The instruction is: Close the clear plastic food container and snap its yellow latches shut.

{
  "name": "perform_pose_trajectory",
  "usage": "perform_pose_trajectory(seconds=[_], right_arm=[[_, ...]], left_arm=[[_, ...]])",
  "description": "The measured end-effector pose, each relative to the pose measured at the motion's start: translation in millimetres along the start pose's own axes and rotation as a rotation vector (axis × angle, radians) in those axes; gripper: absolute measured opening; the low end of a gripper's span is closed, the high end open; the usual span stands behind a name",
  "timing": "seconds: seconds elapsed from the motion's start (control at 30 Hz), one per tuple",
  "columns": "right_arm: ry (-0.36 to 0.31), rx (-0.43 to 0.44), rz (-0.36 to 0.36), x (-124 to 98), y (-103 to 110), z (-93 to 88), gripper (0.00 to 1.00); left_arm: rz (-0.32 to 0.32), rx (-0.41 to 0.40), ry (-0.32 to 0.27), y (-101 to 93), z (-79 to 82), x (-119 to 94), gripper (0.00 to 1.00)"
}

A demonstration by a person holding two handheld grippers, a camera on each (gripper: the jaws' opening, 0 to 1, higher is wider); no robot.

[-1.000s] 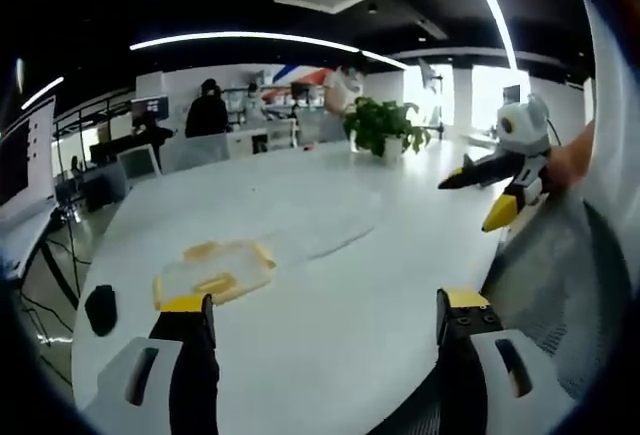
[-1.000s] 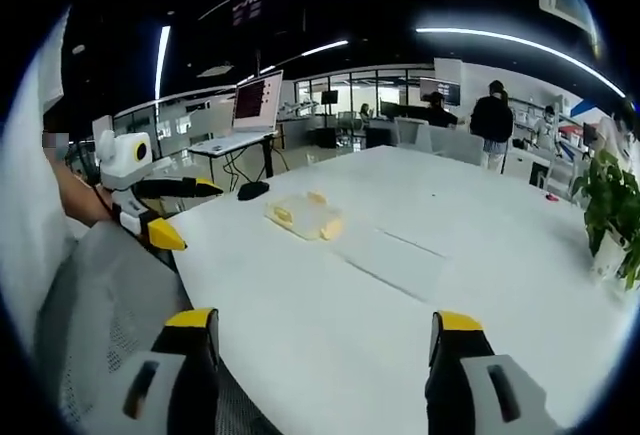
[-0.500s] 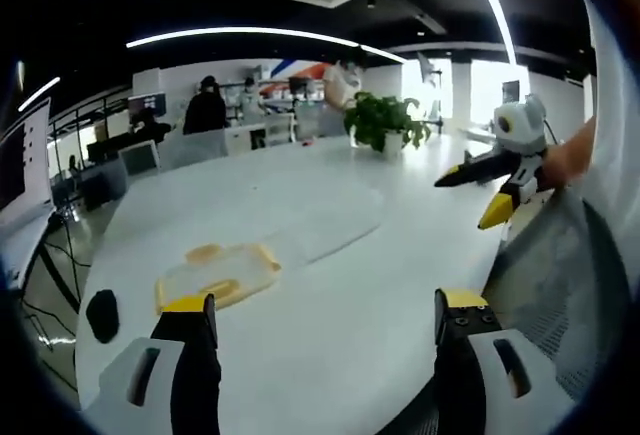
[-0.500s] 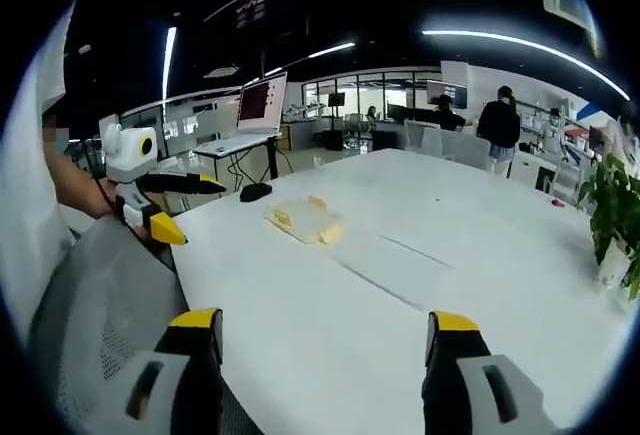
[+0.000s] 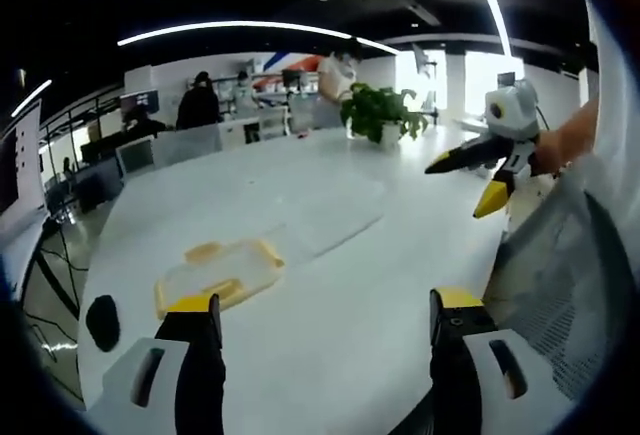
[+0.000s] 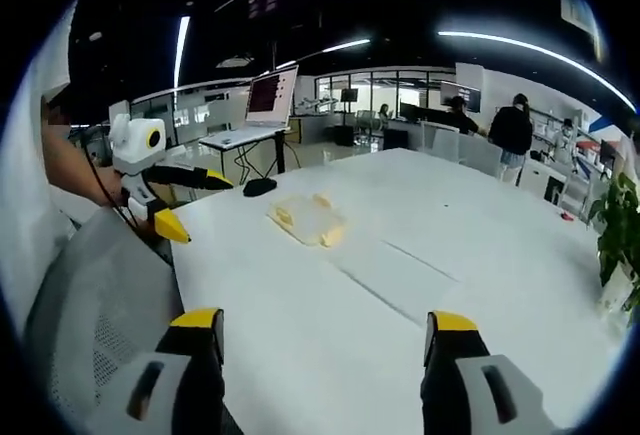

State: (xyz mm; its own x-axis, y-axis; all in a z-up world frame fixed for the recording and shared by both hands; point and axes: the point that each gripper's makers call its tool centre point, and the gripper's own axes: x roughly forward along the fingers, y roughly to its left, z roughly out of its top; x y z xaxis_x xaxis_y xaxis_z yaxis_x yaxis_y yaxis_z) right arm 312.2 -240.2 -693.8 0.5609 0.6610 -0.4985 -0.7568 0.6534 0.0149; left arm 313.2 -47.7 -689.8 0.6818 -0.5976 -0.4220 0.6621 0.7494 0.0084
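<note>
A clear plastic food container with yellow latches lies flat on the white table, just beyond my left gripper's left jaw. In the right gripper view the container sits further off, left of centre. My left gripper is open with nothing between its jaws. The right gripper is open too, hovering over the near table edge. Each gripper shows in the other's view, held by a hand: the right gripper at the right, the left gripper at the left, both with jaws apart.
A black mouse lies left of the container. A potted plant stands at the far side of the table. A grey mesh chair back is close below. A laptop and people stand at desks behind.
Both views have shifted slightly as the hands moved. The container lies as before and both grippers stay open.
</note>
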Motion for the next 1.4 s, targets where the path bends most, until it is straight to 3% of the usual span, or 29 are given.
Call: perform_pose_trajectory(seconds=[0.27,0.43,1.17,1.4], right_arm=[[0.005,-0.012,0.012,7,-1,6.1,0.80],[-0.017,0.036,0.014,15,-5,13.1,0.83],[0.013,-0.031,0.060,45,-10,29.0,0.79],[0.024,-0.047,0.077,54,-9,29.2,0.79]], left_arm=[[-0.005,0.006,0.010,8.6,-2.3,2,0.83],[-0.008,-0.006,0.008,14.0,-2.4,5,0.84],[0.005,0.038,0.018,39.1,0.7,12,0.83],[0.004,0.051,0.035,46.2,-5.2,16,0.82]])
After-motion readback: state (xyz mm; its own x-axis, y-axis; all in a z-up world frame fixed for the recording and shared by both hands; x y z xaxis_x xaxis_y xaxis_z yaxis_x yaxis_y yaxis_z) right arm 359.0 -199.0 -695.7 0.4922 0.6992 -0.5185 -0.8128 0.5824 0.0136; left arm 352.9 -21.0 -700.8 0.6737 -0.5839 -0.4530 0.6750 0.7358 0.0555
